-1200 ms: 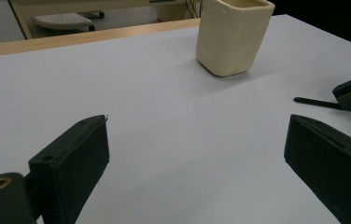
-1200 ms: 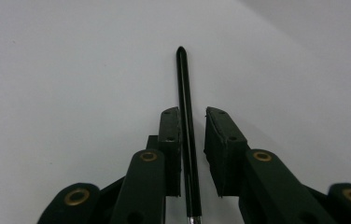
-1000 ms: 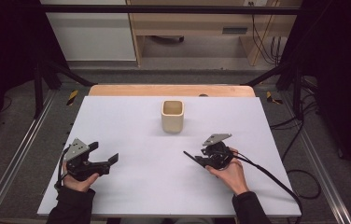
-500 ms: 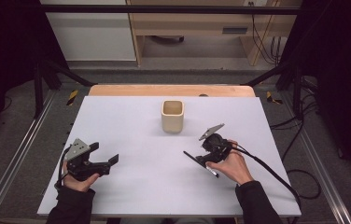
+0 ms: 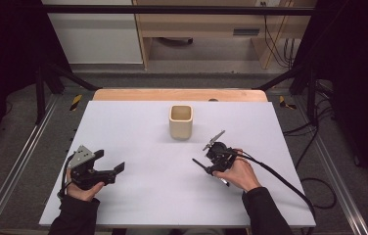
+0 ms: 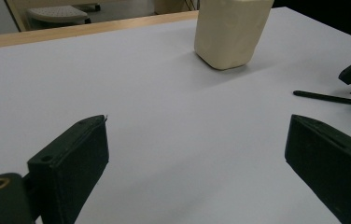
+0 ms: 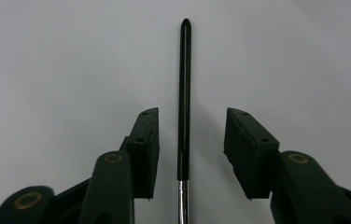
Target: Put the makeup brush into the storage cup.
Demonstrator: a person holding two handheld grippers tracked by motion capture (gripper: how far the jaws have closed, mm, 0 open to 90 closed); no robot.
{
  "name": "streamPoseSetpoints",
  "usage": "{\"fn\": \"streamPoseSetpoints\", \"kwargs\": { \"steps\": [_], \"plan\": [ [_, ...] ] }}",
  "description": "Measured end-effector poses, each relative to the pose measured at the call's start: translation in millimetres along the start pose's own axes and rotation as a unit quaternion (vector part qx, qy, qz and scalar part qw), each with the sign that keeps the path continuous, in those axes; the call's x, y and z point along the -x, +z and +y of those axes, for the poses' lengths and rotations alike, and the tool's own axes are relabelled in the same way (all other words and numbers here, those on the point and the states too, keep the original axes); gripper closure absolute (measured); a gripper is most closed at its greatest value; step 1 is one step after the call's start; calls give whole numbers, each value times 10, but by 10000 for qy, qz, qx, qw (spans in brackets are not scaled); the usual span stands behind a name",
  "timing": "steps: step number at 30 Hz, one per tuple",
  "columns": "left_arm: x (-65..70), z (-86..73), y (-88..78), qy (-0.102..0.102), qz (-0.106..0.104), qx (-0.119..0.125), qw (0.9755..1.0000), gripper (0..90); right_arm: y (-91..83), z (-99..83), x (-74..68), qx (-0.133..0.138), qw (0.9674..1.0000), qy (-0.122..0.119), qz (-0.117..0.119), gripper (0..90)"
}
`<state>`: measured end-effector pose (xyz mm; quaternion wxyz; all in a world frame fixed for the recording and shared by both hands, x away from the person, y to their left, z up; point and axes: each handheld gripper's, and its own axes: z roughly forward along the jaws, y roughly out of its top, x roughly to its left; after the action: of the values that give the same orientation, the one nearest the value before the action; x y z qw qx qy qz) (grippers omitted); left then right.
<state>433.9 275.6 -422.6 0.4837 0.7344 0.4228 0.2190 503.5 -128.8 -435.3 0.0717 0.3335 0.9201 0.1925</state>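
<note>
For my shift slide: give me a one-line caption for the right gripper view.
Right tool straddles a thin black pen lying on the white table, jaws just closing, pads not yet touching it.

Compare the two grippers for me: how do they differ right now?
The right gripper straddles a thin black pen without touching it, its jaws just closing; the left gripper has nothing between its jaws, which gape wider. The right points down at the table; the left lies roughly level, facing the cream cup. Both are open.

A slim black pen (image 7: 184, 98) — silver toward one end — lies flat on the white table (image 5: 138, 127).
</note>
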Motion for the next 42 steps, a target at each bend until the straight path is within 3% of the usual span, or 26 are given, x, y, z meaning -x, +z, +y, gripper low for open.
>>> {"fn": "streamPoseSetpoints", "kwargs": {
  "steps": [3,13,24,37,42],
  "plan": [
    [1,-2,4,5,-2,-10,10000,58,38,-6,2,-137,9999,-72,32,639],
    [0,-7,11,8,0,-27,10000,58,131,-16,-7,-298,9994,-147,17,716],
    [4,-12,23,30,-14,-64,10000,58,149,-8,-37,-430,9991,-33,57,832],
    [8,-14,33,45,-23,-82,10000,58,146,-15,-21,-386,9992,-101,96,843],
    [13,-13,33,66,-34,-95,9999,58,87,-12,-27,-318,9992,-95,229,843]
  ]
}}
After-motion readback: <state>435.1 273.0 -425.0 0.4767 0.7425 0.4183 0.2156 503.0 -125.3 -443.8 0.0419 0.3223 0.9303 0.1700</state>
